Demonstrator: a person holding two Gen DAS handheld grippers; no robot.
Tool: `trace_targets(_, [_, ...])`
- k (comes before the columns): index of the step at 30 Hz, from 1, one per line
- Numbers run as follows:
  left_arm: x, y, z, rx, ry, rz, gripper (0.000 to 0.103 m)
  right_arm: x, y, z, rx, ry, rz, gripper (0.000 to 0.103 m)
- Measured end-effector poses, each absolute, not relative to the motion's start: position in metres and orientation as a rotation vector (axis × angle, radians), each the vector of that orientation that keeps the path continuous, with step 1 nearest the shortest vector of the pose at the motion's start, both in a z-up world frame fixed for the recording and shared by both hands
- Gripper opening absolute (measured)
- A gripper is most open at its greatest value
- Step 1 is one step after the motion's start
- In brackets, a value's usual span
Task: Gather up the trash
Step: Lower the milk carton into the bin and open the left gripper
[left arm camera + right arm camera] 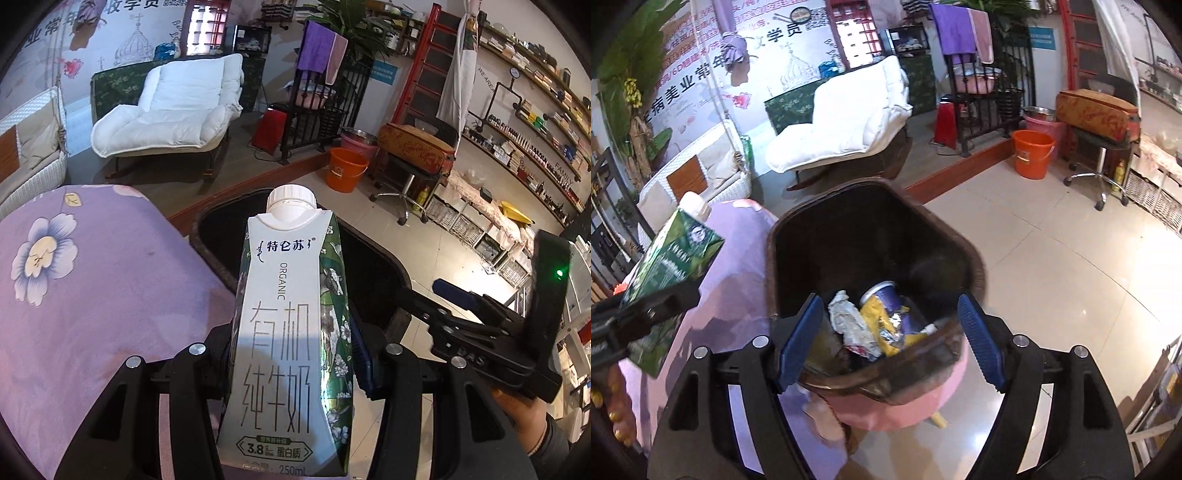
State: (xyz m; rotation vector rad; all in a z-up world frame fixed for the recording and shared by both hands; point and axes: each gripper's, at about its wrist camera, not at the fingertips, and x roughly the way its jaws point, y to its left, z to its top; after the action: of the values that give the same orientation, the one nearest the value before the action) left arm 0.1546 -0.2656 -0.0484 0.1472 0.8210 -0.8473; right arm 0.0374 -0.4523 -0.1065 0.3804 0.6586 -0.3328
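Observation:
My left gripper [291, 354] is shut on a white and green milk carton [291, 332] with a white screw cap, held upright over the edge of the purple floral cloth. Behind the carton gapes the dark brown bin [373, 280]. The right wrist view looks down into that bin [975, 266], where crumpled paper [849, 321], a yellow wrapper [886, 325] and a purple cup [882, 295] lie. My right gripper [890, 336] stands open above the bin's near rim with nothing between its blue pads [979, 339]. The carton [668, 266] also shows at the left of this view.
The purple floral cloth [74, 277] covers a surface left of the bin. The bin sits on a pink stool [905, 410]. An orange bucket [345, 170], a white recliner [166, 110] and a wheeled stool [410, 170] stand farther back on the tiled floor. Shelves line the right wall.

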Motion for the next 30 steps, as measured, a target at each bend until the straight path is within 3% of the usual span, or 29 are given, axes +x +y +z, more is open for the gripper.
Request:
trace_targets(19, [0.173,-0.352,-0.072,0.240,0.916,-0.890,0.051,-0.003,-0.479,-0.113,0.412,0.661,-0.423,0.076])
trace_targets(21, [0.175,-0.353,-0.074,0.240,0.923,-0.891,0.054,-0.004,-0.479,-0.113,0.416,0.667,-0.425,0.080])
trace_targets(23, [0.176,-0.353,-0.075,0.246,0.917,-0.897,0.076,-0.005,-0.477,-0.114,0.416,0.668,-0.428,0.082])
trace_targets(27, [0.177,-0.342,-0.069,0.240,0.879,-0.876,0.086,-0.004,-0.475,-0.113,0.412,0.669,-0.415,0.082])
trace_targets(30, [0.177,-0.331,-0.065,0.214,0.869,-0.863,0.087,0.000,-0.472,-0.111,0.408,0.667,-0.397,0.083])
